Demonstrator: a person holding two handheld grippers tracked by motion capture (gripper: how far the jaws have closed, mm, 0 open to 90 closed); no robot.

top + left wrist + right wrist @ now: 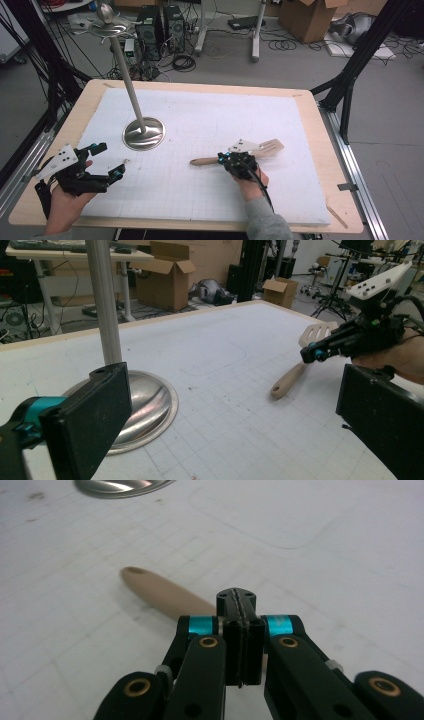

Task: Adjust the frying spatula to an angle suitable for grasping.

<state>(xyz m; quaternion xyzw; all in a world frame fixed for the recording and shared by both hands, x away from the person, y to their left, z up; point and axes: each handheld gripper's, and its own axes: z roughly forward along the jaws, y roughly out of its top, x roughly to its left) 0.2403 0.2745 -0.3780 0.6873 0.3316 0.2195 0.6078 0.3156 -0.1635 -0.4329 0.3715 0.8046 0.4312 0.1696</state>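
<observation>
A wooden slotted spatula [271,147] lies on the white gridded mat [200,190], its handle [155,591] pointing left. My right gripper [225,158] hovers over the middle of the handle. Its jaws are pressed together with nothing between them, and the handle passes beneath the tips [236,600]. From the left gripper view, the right gripper [315,352] sits just above the spatula [292,380]. My left gripper [109,160] rests at the mat's left edge, its jaws wide apart and empty [235,430], facing the spatula.
A metal stand with a round base [144,133] and a tall slanted pole [127,80] stands left of centre, close ahead of the left gripper [150,405]. Its base edge shows in the right gripper view [120,485]. Cardboard boxes [310,17] and cables lie on the floor beyond the table.
</observation>
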